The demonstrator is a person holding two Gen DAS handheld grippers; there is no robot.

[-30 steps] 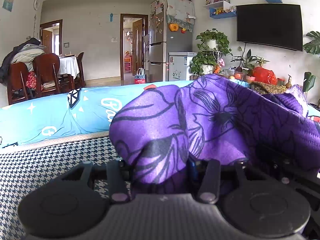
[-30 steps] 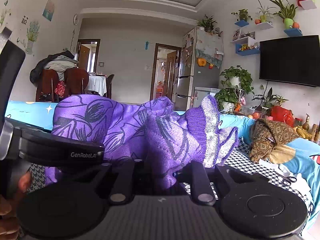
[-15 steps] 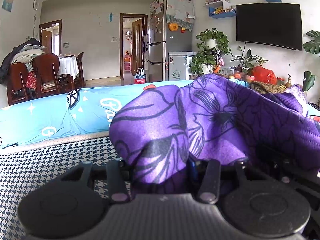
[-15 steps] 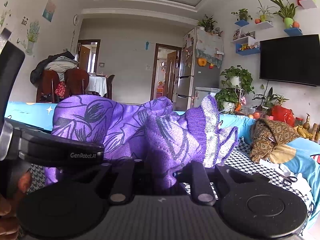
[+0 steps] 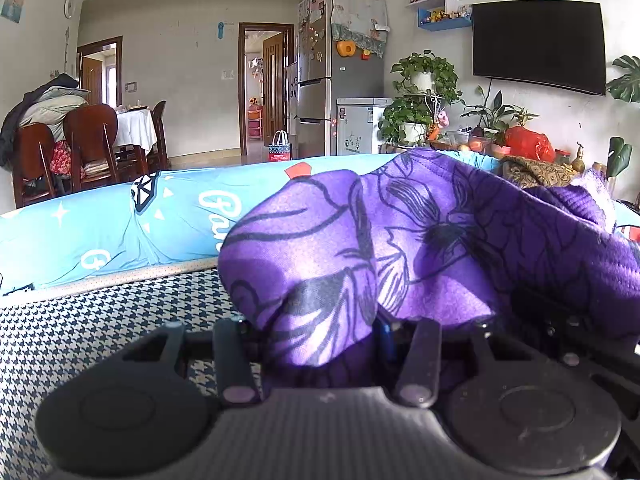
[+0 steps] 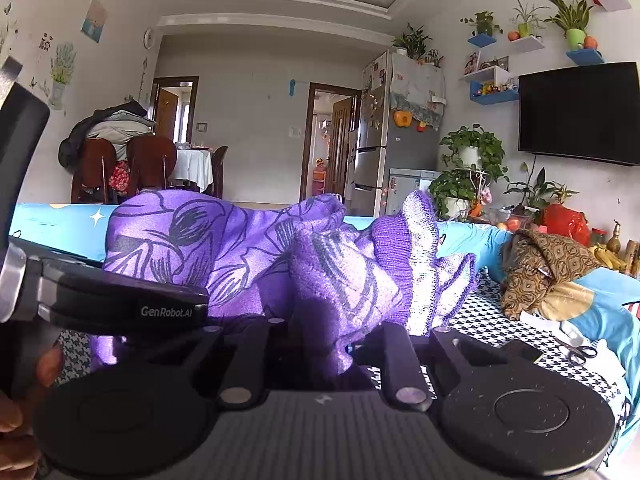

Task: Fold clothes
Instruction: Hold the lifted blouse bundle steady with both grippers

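Note:
A purple garment with black flower outlines (image 5: 400,248) is bunched up over the houndstooth cloth (image 5: 80,340). My left gripper (image 5: 326,344) is shut on a thick fold of it, and the cloth hides the fingertips. In the right wrist view the same purple garment (image 6: 224,248) spreads to the left, its ribbed knit edge (image 6: 404,240) standing up. My right gripper (image 6: 320,348) is shut on another bunch of it, fingertips buried in the fabric. The left gripper's body (image 6: 120,304) shows at the left of that view, held by a person's hand (image 6: 20,412).
A blue printed sheet (image 5: 120,232) runs behind the houndstooth cloth. A brown patterned garment (image 6: 540,272) lies to the right, with scissors (image 6: 576,354) nearer. Plants, a red bag and bananas (image 6: 608,258) line the far right. Chairs and a dining table stand far left.

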